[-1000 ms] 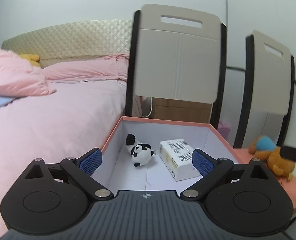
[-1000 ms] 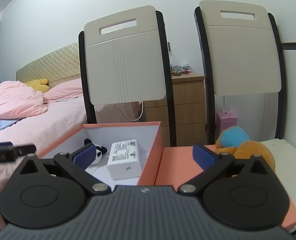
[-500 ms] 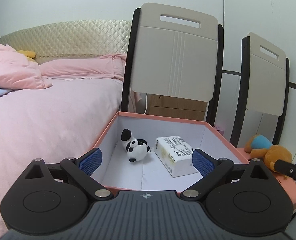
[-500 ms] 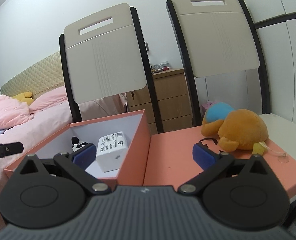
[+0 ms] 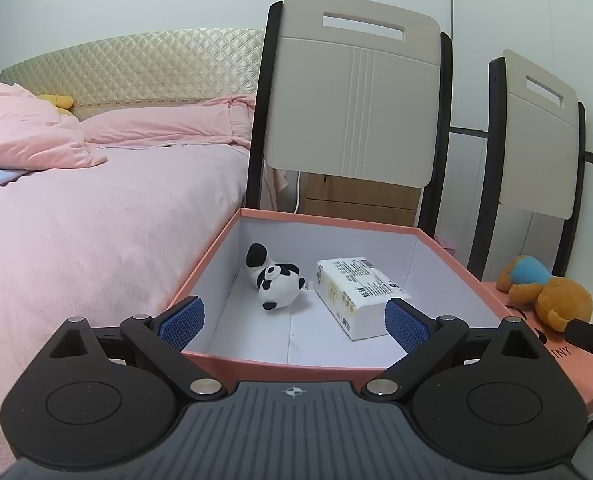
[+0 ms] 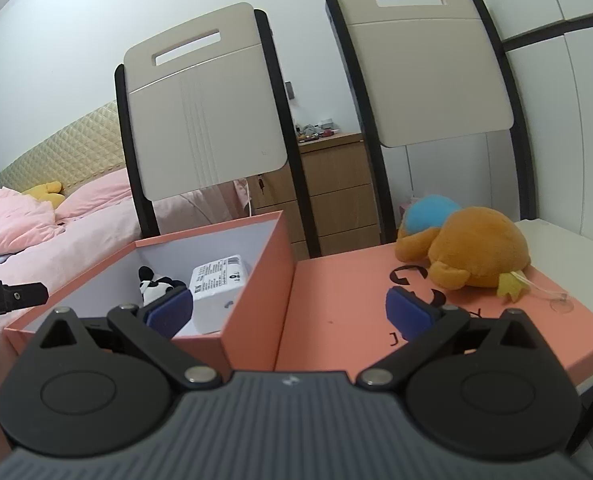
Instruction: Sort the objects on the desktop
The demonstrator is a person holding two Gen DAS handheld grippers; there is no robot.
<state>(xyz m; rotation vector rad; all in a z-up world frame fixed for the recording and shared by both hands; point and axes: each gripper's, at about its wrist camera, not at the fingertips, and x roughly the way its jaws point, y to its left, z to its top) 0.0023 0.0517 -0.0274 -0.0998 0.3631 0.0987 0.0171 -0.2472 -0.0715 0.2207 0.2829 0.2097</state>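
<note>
- the left gripper hangs at the near rim of the open box, jaws spread wide with nothing between the blue pads.
- inside the box, on its white floor, the panda lies at 11 o'clock of the gripper and the tissue pack at 1 o'clock; the two sit just beside each other.
- the pack's top carries small printed text and a barcode, too fine to read.
- the right gripper faces the seam between box and lid, jaws likewise spread and empty.
- the lid lies flat, touching the box's right wall; black lettering on it is partly hidden, only "j" in the right view and "iny" in the left view can be made out.
- the orange plush, with a blue part, lies on the lid's far right corner at 2 o'clock of the right gripper, apart from its pads.
- a clear suction cup on a thread rests on the lid by the plush.
- two chairs stand behind the box, a pink bed at 9 o'clock.
</note>
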